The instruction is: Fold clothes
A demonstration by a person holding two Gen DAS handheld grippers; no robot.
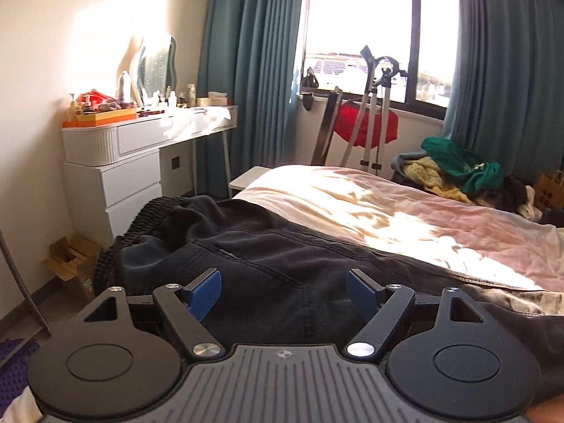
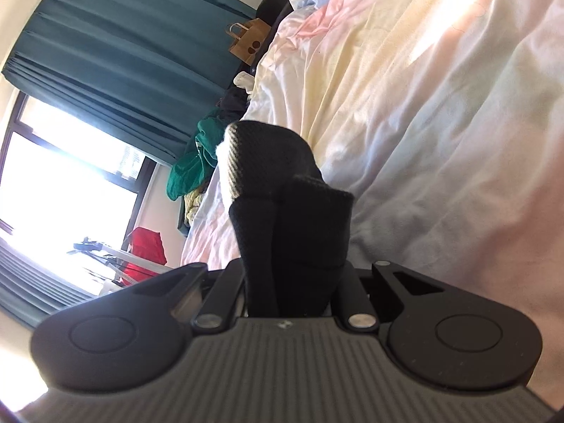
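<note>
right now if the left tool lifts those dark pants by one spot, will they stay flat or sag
Likely sag: the pants lie rumpled in soft folds on the bed. The gathered waistband looks bulkier, so that end may hang lower. The cloth bunched in the right tool is already creased and drooping, so probably floppy.

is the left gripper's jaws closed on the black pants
No, the left gripper has its jaws spread wide above the black pants, gripping nothing.
</note>
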